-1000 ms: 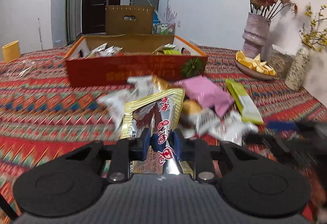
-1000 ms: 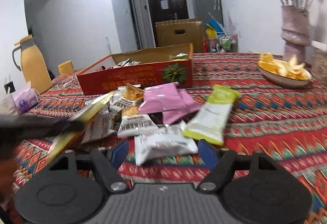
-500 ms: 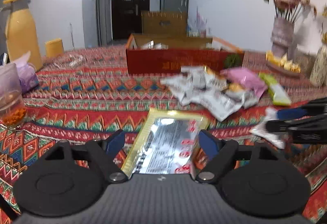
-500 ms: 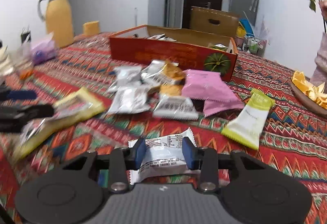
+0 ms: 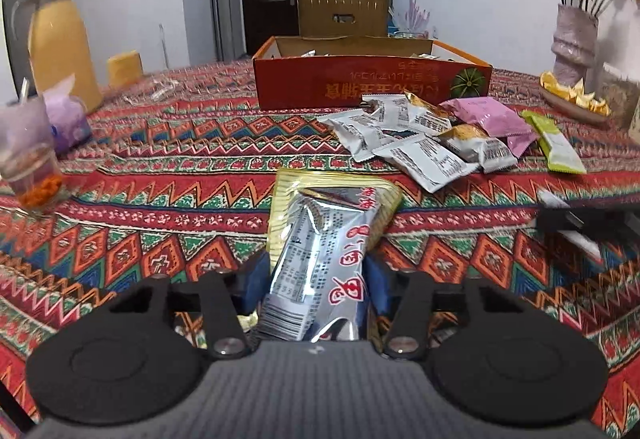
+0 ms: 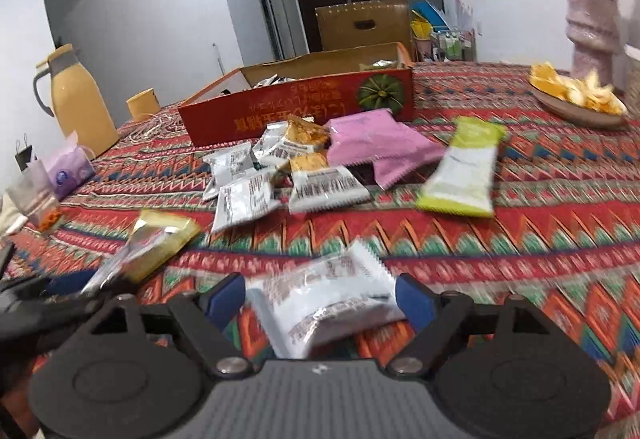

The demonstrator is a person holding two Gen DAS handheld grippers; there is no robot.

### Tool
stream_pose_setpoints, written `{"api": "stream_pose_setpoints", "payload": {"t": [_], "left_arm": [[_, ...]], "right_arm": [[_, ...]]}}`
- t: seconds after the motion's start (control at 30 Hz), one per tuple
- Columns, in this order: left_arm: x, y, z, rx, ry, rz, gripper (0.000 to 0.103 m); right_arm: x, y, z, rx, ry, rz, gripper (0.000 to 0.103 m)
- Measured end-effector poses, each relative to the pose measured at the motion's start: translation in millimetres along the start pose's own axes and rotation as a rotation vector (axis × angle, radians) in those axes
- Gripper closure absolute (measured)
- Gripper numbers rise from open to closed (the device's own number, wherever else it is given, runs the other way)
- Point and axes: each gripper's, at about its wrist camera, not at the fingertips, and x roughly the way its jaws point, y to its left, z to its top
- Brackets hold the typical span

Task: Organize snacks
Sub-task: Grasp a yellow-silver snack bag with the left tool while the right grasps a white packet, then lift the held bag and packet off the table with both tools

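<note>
The left gripper point(image 5: 316, 275), jaws just closing, clasped a silver-and-gold snack packet point(image 5: 324, 239) on the patterned tablecloth point(image 5: 160, 175). The right gripper point(image 6: 320, 299), jaws just widening, stood released around a white packet point(image 6: 328, 299), which was blurred and apparently loose. At twelve o'clock lay the remaining snack pile point(image 6: 296, 167), the red box point(image 6: 304, 107) behind it

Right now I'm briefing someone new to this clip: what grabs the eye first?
A heap of snack packets on the patterned tablecloth, before a red cardboard box. Nearest, a silver-and-yellow packet lies between the left gripper fingers; a white packet between the right gripper fingers.
</note>
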Motion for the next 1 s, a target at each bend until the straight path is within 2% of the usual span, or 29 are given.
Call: {"api": "stream_pose_setpoints", "payload": {"t": [0.1, 0.2, 0.23, 0.3, 0.33, 0.37, 0.43, 0.53, 0.6, 0.67, 0.73, 0.9, 1.0], "left_arm": [[-6, -8, -3, 0.02, -0.01, 0.007, 0.061], [-8, -5, -2, 0.003, 0.001, -0.006, 0.064], [-9, -4, -1, 0.0, 0.006, -0.011, 0.066], [-11, 1, 1, -0.025, 0.022, -0.023, 0.066], [-12, 4, 3, -0.038, 0.031, -0.034, 0.066], [-14, 7, 5, -0.053, 0.033, -0.043, 0.067], [-19, 12, 9, -0.07, 0.023, -0.054, 0.067], [-28, 16, 15, -0.074, -0.007, -0.043, 0.067], [-30, 18, 17, -0.076, -0.014, -0.043, 0.066], [-29, 18, 19, -0.078, -0.013, -0.042, 0.066], [-25, 17, 20, -0.075, -0.003, -0.042, 0.066], [-23, 18, 19, -0.068, 0.005, -0.047, 0.066], [-18, 16, 20, -0.061, 0.018, -0.056, 0.066]], "right_arm": [[20, 10, 9, -0.017, 0.001, 0.02, 0.022], [28, 23, 10, -0.065, -0.011, -0.03, 0.027], [30, 24, 11, -0.066, -0.018, -0.036, 0.03], [31, 25, 9, -0.085, -0.035, -0.059, 0.044], [31, 28, 8, -0.12, -0.037, -0.101, 0.053], [29, 28, 6, -0.146, -0.038, -0.123, 0.053], [20, 25, 2, -0.16, -0.027, -0.107, 0.053], [-2, 19, -7, -0.172, 0.002, -0.03, 0.048], [-24, 13, -12, -0.147, -0.029, 0.007, 0.037], [-43, 6, -14, -0.083, -0.063, 0.065, 0.015], [-53, 6, -16, -0.038, -0.074, 0.088, 0.015], [-85, 4, -29, 0.045, -0.095, -0.023, 0.015], [-77, -11, -38, 0.113, -0.024, -0.051, 0.015]]}}
